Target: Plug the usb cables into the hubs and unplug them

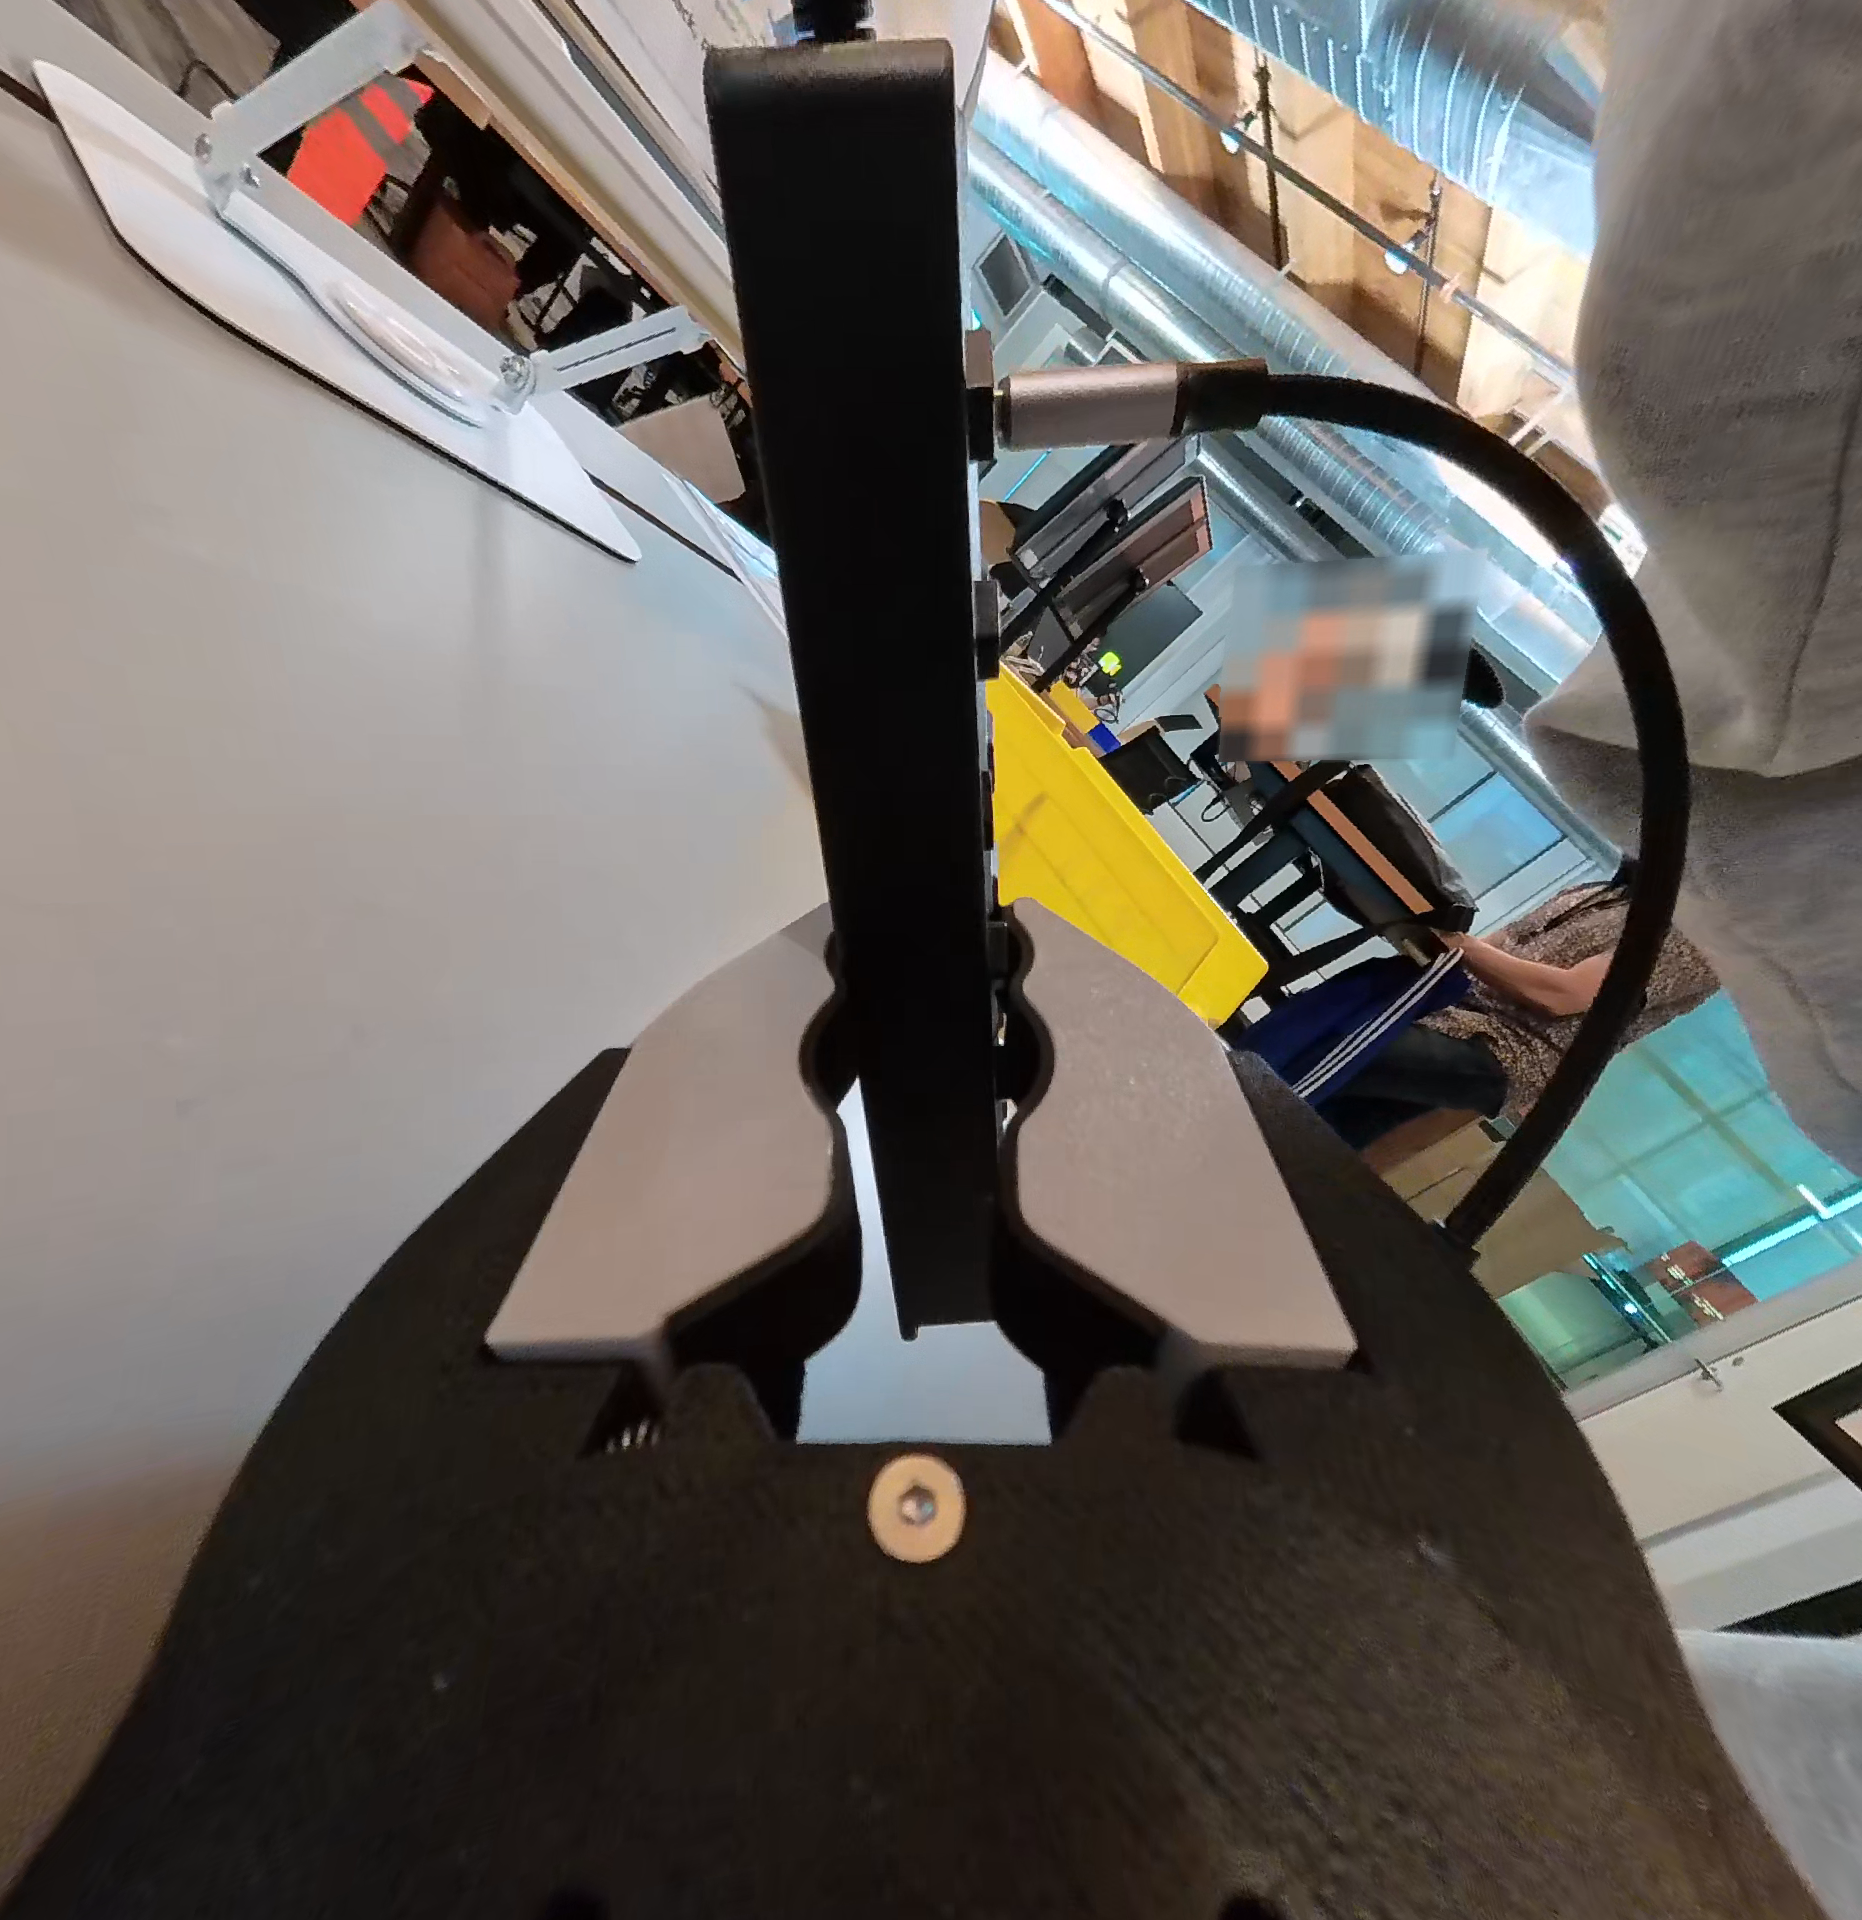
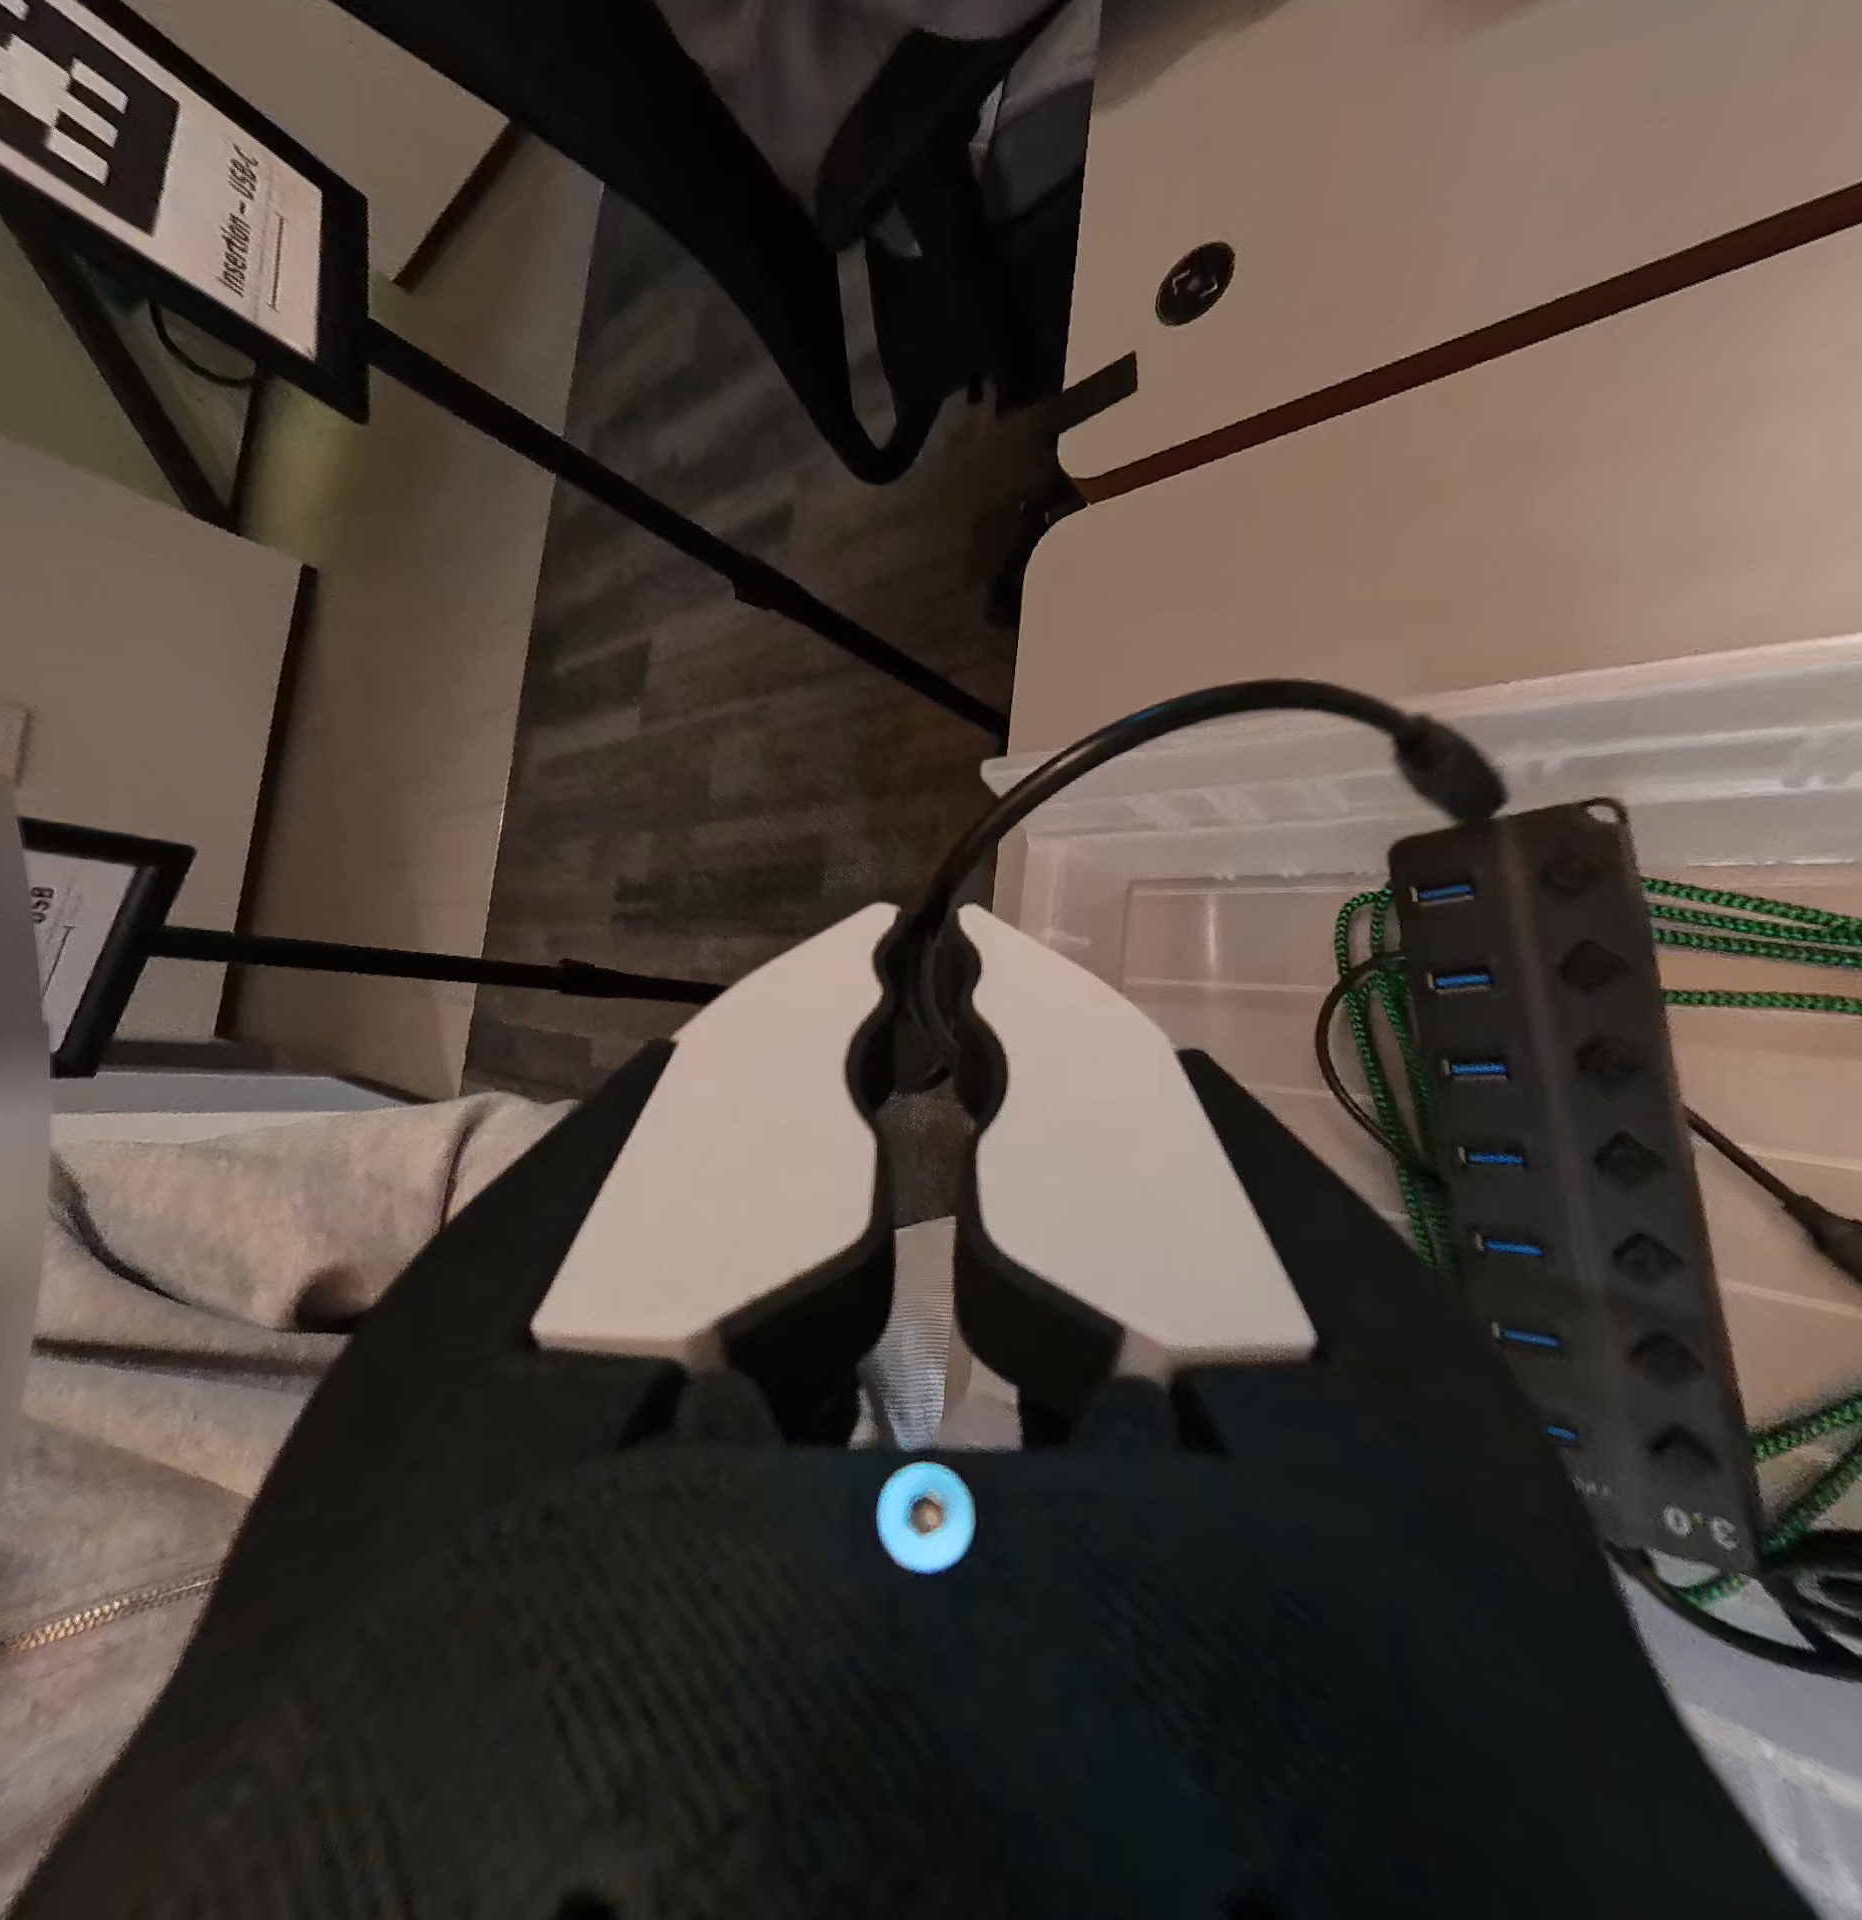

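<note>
My left gripper [image 1: 922, 945] is shut on a long black USB hub [image 1: 854, 623], which stands upright and edge-on between the jaws. A grey metal USB plug [image 1: 1093, 405] sits in the hub's right side near the top. Its black cable [image 1: 1633, 727] loops right and down. My right gripper [image 2: 929, 925] is shut on a thin black cable [image 2: 1166, 707]. That cable arcs up and right to the top end of a black hub with several blue ports [image 2: 1529, 1143]. I cannot tell whether the two views show the same hub.
A white table [image 1: 283, 831] holds a white monitor stand base [image 1: 335, 301]. A yellow bin [image 1: 1103, 873] and seated people lie beyond. A person's grey sleeve [image 1: 1737, 416] is at the right. A clear plastic bin [image 2: 1218, 831], green braided cables [image 2: 1789, 935] and framed cards [image 2: 179, 208] surround the right gripper. Spacing between my two grippers at the tips: around 35 centimeters.
</note>
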The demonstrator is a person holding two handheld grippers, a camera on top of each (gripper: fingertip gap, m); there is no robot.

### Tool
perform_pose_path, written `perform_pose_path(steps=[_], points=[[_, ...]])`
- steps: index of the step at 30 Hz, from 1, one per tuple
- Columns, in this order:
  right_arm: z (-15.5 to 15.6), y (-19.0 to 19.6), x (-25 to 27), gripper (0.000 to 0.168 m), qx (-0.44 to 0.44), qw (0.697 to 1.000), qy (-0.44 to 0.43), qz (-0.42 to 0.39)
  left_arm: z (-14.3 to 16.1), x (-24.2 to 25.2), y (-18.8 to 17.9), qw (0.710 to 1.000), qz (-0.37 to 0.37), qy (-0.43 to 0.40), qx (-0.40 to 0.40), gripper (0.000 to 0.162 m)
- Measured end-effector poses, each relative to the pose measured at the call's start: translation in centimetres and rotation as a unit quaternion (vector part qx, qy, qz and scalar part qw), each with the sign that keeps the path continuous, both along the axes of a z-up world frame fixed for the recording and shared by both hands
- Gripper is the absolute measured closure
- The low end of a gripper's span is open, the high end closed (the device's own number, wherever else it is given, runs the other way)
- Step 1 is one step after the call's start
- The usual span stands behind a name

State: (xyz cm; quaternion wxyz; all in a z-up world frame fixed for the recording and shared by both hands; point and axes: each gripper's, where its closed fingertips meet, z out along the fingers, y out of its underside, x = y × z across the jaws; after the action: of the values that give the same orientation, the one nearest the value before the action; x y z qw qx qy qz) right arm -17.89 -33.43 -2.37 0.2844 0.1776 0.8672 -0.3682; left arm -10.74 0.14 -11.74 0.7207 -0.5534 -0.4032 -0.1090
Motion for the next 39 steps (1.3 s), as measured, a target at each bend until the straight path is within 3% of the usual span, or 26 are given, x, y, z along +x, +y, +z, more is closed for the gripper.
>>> perform_pose_path(steps=[11,17,25,29,33,36,39], points=[[-2.0,3.4,-0.9,0.163,0.038,0.997,0.01,-0.066,0.0,0.0,0.0,1.0,0.0,0.001,-0.002,0.138],[-3.2,2.1,0.2,0.163,0.051,0.998,0.007,-0.045,0.0,0.0,0.1,1.0,0.0,0.0,-0.002,0.138],[-8.5,-1.4,-0.3,0.159,0.091,0.995,0.016,-0.025,-0.1,0.3,0.3,1.0,-0.01,-0.001,-0.003,0.138],[-10.6,-1.5,0.4,0.143,0.144,0.989,0.012,0.021,-0.1,0.4,0.4,1.0,-0.013,-0.002,-0.002,0.138],[-10.1,-1.1,0.9,0.148,0.143,0.982,0.081,0.094,-0.1,0.3,0.3,1.0,-0.013,-0.007,0.002,0.138],[-10.5,0.5,0.9,0.15,0.161,0.95,0.195,0.182,-0.1,0.2,0.3,1.0,-0.012,-0.009,0.002,0.138],[-11.3,2.7,1.1,0.16,0.165,0.887,0.311,0.298,-0.2,0.2,0.3,1.0,-0.012,-0.009,0.0,0.138]])
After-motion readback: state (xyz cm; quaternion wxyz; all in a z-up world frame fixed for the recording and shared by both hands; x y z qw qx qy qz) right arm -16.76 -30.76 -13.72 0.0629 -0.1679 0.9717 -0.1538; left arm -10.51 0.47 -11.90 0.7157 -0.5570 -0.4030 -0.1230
